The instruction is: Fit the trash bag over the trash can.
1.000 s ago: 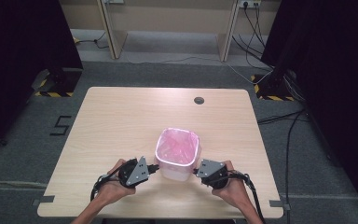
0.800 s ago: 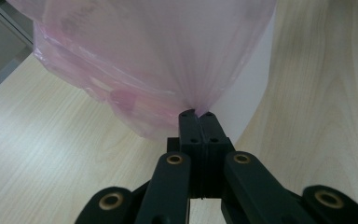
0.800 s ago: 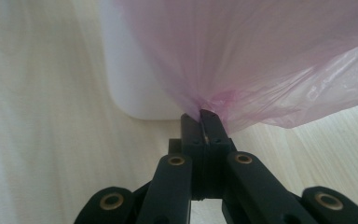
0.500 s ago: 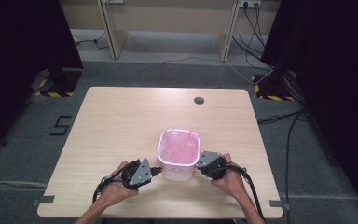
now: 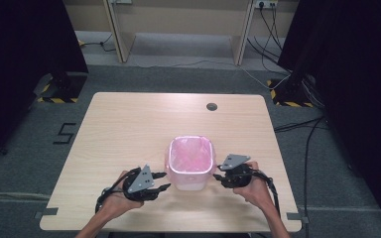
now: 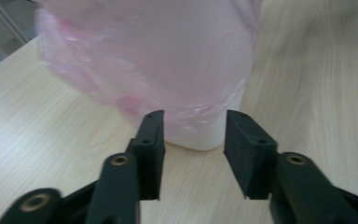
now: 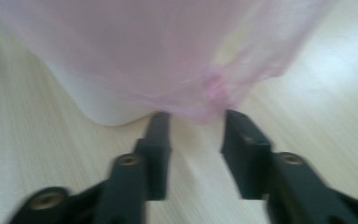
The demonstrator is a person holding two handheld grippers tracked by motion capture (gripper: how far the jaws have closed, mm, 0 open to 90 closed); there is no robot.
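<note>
Your left tool stands partly open, with nothing between its jaws. In the left gripper view the two black jaws point at the lower side wall of the white bin, short of contact. Your right tool is likewise partly open and empty. In the right gripper view its jaws sit just below the hanging hem of the pink bag liner, and whether a tip touches the film cannot be told through the blur. Both sets of jaws have just been opening from a closed state, with no object in either gap.

The bin stands upright near the front edge of the worktop, roughly midway between the left and right edges, with the liner folded over its rim. One tool flanks each side.

Step in hand, as judged: approach to the liner's overhanging skirt on both sides. The next move calls for you to advance each tool until the loose film lies between the pads, then close on the film alone, not on the bin wall.

Compared with a second ago, the bin holds the same place and the right tool has moved in closer to it. The left tool is little changed in position.
</note>
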